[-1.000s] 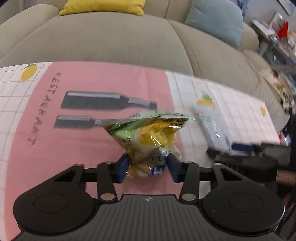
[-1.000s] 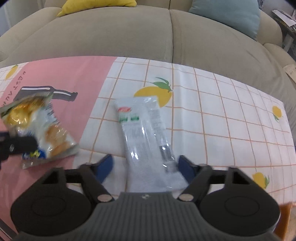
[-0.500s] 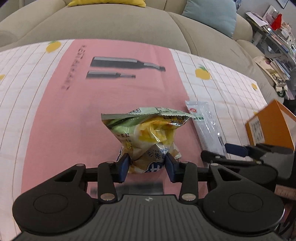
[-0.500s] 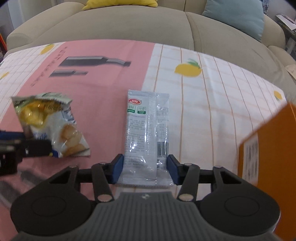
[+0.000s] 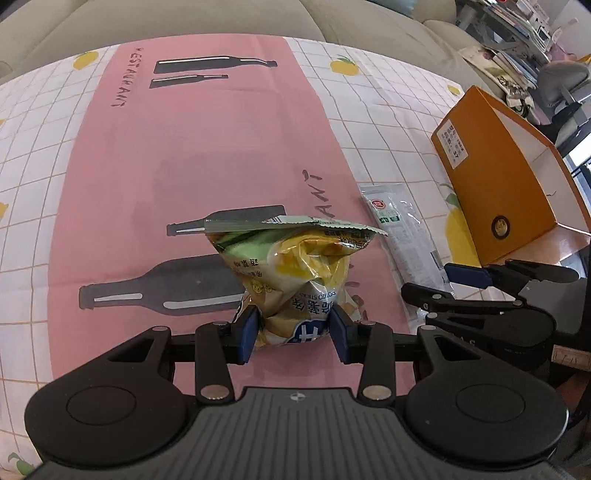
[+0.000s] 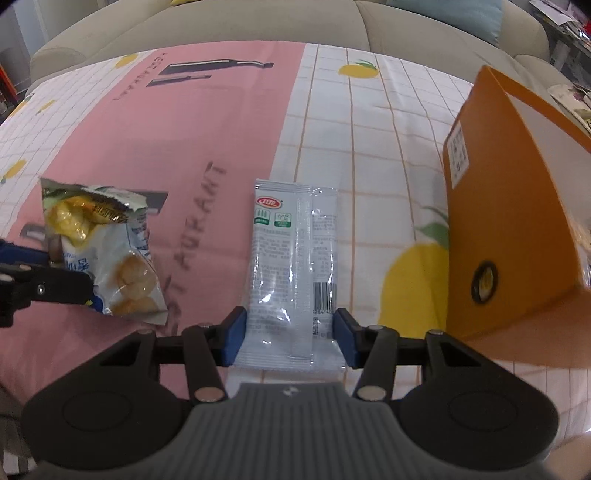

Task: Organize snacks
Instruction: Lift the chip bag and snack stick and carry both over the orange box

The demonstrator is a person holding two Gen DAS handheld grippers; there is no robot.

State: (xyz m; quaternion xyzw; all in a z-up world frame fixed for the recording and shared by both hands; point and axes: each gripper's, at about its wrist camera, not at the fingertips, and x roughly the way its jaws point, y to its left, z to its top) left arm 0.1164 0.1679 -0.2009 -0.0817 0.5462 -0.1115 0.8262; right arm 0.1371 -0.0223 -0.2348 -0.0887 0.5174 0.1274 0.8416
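My left gripper [image 5: 293,334] is shut on the lower end of a yellow-green chip bag [image 5: 295,262] and holds it above the pink cloth; the bag also shows at the left of the right wrist view [image 6: 107,251]. My right gripper [image 6: 290,339] is shut on the near end of a flat clear-white snack packet [image 6: 293,254], which also shows in the left wrist view [image 5: 402,229]. An open orange box [image 6: 506,221] stands just right of the packet; it also shows in the left wrist view [image 5: 495,177].
The table carries a cloth [image 6: 184,122] with a pink panel, bottle prints and a white lemon grid. A beige sofa [image 6: 258,22] runs along the far edge. Cluttered shelves [image 5: 517,22] stand at the far right.
Both grippers have pulled back toward the near side of the table, each carrying its snack. The orange box has come further into view on the right and looks closer.
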